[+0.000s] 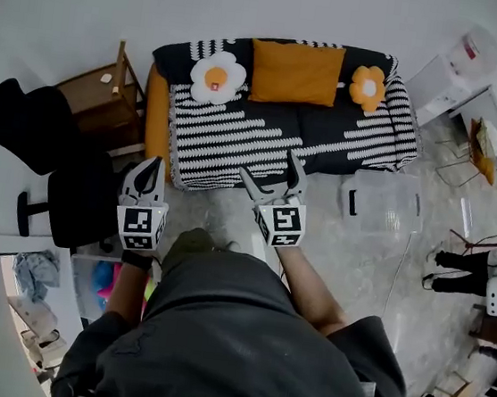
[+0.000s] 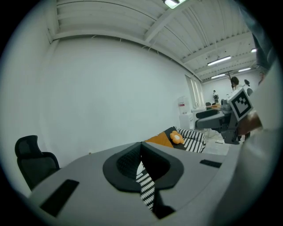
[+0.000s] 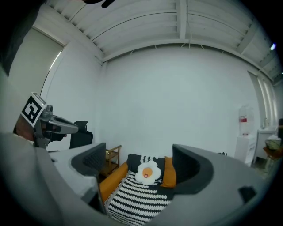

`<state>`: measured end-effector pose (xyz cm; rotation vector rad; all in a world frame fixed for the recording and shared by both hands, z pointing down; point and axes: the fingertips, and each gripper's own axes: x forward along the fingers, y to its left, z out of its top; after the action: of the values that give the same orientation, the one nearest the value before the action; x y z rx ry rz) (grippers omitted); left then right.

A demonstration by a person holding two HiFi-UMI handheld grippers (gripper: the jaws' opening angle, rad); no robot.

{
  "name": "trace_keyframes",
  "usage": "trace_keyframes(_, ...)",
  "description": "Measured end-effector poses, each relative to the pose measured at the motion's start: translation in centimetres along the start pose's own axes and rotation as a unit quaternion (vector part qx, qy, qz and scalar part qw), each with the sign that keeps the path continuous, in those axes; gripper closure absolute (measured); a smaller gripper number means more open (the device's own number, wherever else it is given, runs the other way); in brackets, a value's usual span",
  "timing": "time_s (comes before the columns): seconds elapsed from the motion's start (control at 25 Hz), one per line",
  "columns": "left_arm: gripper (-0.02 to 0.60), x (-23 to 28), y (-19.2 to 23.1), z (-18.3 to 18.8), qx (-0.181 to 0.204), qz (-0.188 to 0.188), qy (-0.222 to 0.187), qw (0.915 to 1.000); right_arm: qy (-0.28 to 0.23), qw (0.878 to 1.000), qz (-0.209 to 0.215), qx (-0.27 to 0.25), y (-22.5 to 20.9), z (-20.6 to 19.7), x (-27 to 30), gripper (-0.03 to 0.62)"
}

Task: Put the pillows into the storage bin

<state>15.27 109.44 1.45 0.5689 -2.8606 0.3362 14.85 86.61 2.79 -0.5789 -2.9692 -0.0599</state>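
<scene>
Three pillows lean on the back of a black-and-white striped sofa (image 1: 274,138): a white flower pillow (image 1: 217,77), an orange square pillow (image 1: 295,73) and an orange flower pillow (image 1: 367,86). The clear storage bin (image 1: 380,203) stands on the floor before the sofa's right end. My left gripper (image 1: 152,165) is shut and empty, short of the sofa's left corner. My right gripper (image 1: 271,169) is open with nothing between its jaws, just short of the sofa's front edge. In the right gripper view the white flower pillow (image 3: 148,172) and the orange square pillow (image 3: 170,173) show between the jaws, far off.
A black office chair (image 1: 33,126) and a wooden side table (image 1: 104,94) stand left of the sofa. A white water dispenser (image 1: 453,70) and a desk are at the back right. Someone's legs (image 1: 460,269) and shoes are on the floor at the right.
</scene>
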Motion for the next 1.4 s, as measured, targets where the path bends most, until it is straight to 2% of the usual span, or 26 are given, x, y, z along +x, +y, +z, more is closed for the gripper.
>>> trace_keyframes(0.28,0.578,1.0,-0.9,-0.5,0.001,-0.005,0.010,0.9999,0.020,1.000,0.007,0.000,-0.4,-1.5,0.5,0.138)
trace_keyframes(0.48,0.578,2.6,-0.8,-1.1,-0.007,-0.009,0.013,0.9998,0.017,1.000,0.006,-0.001,-1.2,-1.4,1.9,0.138)
trace_keyframes(0.8,0.578,6.5,2.0,-2.6,-0.025,-0.013,0.012,0.9995,0.031,0.999,0.003,-0.011,-1.3,-2.0,6.2,0.140)
trace_keyframes(1.04,0.578,11.8,5.2,-2.5,-0.032,-0.021,0.014,0.9992,0.057,0.998,0.003,-0.012,-2.4,-2.7,11.7,0.140)
trace_keyframes(1.4,0.578,21.8,11.9,-4.4,-0.045,-0.041,0.041,0.9973,0.094,0.995,0.003,-0.011,-3.8,-4.1,23.9,0.140)
